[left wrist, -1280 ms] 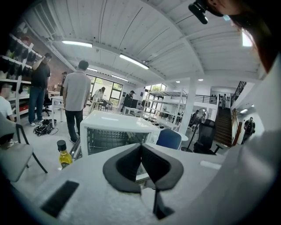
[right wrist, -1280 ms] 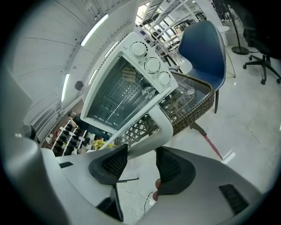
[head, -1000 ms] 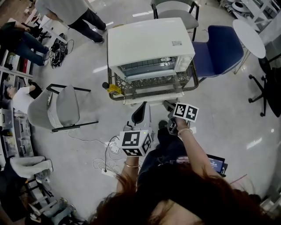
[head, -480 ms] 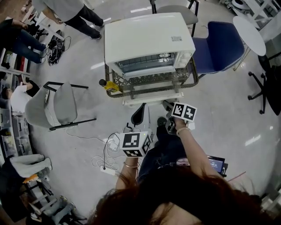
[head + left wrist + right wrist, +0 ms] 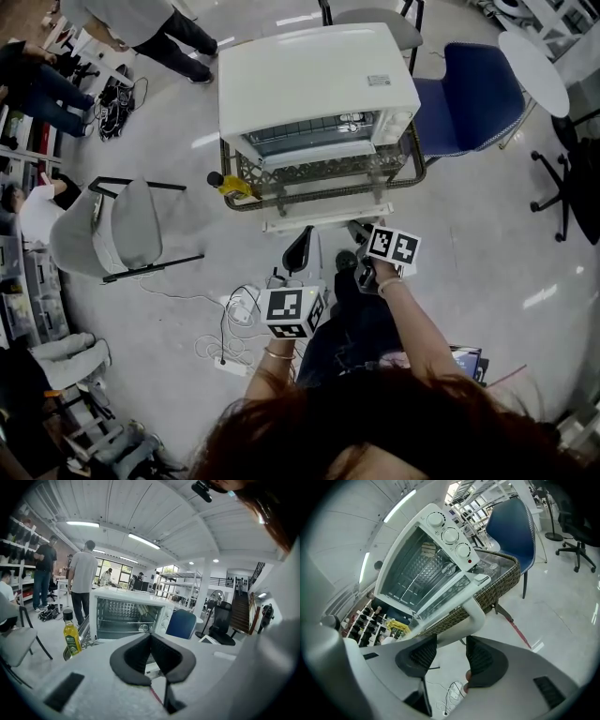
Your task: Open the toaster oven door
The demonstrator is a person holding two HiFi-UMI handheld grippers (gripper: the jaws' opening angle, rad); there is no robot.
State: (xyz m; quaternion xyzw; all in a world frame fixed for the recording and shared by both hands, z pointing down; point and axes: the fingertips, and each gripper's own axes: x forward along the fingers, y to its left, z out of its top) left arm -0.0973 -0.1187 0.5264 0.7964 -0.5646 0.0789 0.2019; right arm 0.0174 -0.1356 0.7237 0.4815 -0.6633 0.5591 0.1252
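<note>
Toaster oven (image 5: pixel 319 80) far centre on wicker cart (image 5: pixel 323 174); door (image 5: pixel 440 595) already hangs down toward me. My right gripper (image 5: pixel 450 644) pinches door handle (image 5: pixel 476 617) near right end, I judge to steer swing. Left gripper (image 5: pixel 150 637) pressed together, empty, parked near, clear of door.

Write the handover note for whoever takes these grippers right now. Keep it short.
Left gripper: jaws shut, empty, held short of the toaster oven.
Right gripper: jaws closed at their tips on the white door handle.
The oven sits in a wicker tray; an oil bottle stands by the tray's left end.
Done: the door is swung down over the tray rim, and the rack inside is showing.
Left: probably only to release the handle and draw the right gripper back, then check that the door rests open.
</note>
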